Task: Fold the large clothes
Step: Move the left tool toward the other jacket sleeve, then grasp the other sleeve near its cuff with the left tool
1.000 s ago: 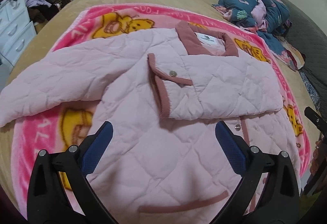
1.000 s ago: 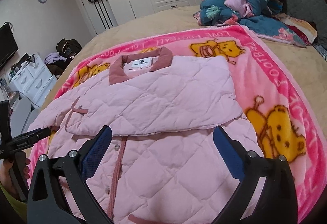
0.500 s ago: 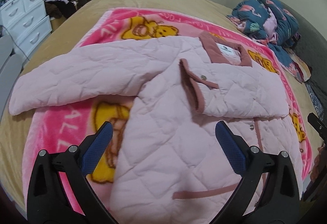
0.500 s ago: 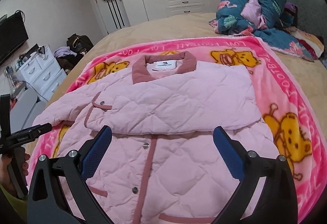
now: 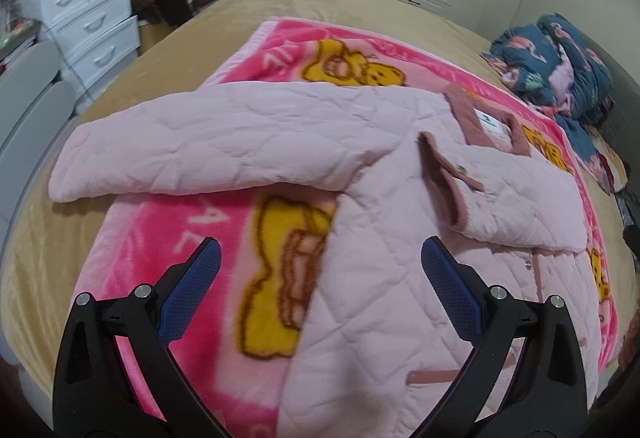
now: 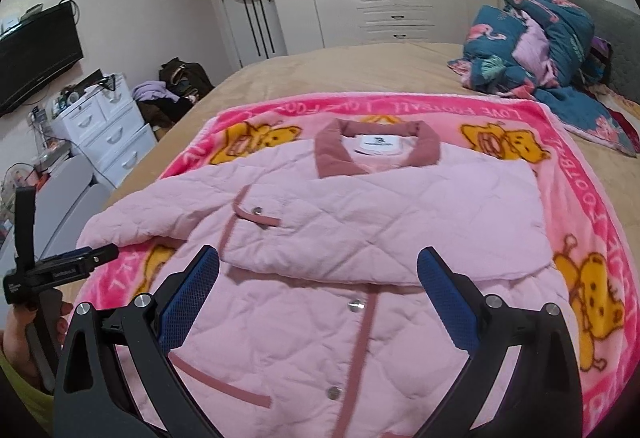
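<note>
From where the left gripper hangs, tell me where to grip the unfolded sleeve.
Grip the sleeve at its cuff end, coming from the outer, dresser side. That end lies flat and free past the blanket, so the open jaws could likely pinch it.

A pale pink quilted jacket lies front-up and spread flat on a pink cartoon-bear blanket on the bed. Its collar, placket and cuffs are trimmed dusty rose. One sleeve is folded across the chest; the other sleeve stretches straight out sideways
</note>
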`<state>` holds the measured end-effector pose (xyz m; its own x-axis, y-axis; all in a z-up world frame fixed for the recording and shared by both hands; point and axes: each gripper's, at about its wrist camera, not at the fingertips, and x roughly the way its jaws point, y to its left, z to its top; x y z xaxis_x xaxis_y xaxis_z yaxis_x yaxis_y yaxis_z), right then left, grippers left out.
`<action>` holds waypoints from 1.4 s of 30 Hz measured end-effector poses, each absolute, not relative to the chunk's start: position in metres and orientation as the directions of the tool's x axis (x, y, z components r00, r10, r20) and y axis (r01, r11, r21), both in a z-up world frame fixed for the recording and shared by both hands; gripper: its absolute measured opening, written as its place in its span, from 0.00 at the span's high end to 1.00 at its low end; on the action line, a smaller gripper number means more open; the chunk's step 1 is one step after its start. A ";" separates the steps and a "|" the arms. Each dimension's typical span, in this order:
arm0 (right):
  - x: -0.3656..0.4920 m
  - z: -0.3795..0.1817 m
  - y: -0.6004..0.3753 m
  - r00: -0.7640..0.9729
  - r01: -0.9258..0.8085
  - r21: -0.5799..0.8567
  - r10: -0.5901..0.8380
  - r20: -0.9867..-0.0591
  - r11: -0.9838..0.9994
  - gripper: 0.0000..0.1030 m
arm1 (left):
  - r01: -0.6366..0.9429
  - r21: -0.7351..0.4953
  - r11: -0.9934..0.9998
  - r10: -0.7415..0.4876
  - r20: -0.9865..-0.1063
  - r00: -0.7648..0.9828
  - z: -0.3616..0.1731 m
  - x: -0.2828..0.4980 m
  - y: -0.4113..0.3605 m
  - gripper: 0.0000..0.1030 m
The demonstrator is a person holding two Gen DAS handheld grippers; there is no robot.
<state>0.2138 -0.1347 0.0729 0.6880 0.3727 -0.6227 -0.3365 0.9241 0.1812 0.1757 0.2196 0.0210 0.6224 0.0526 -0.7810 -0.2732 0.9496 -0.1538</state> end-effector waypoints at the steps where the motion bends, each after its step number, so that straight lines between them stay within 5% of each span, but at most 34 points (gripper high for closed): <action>1: 0.214 0.075 -0.129 0.686 -0.348 0.185 0.384 -0.618 0.919 0.04 | -0.285 -0.157 0.945 0.058 -0.780 0.623 0.021 0.174 0.224 0.09; 42: 0.223 0.034 0.094 0.484 -0.654 0.116 0.532 -0.695 0.747 0.04 | -0.651 -0.308 0.694 0.189 -0.795 0.577 -0.043 0.142 0.392 0.09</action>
<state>0.2227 0.0942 0.0342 0.4843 0.5315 -0.6949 -0.6542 0.7474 0.1158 0.1424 0.3923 -0.0426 0.5768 0.1885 -0.7948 -0.6508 0.6941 -0.3076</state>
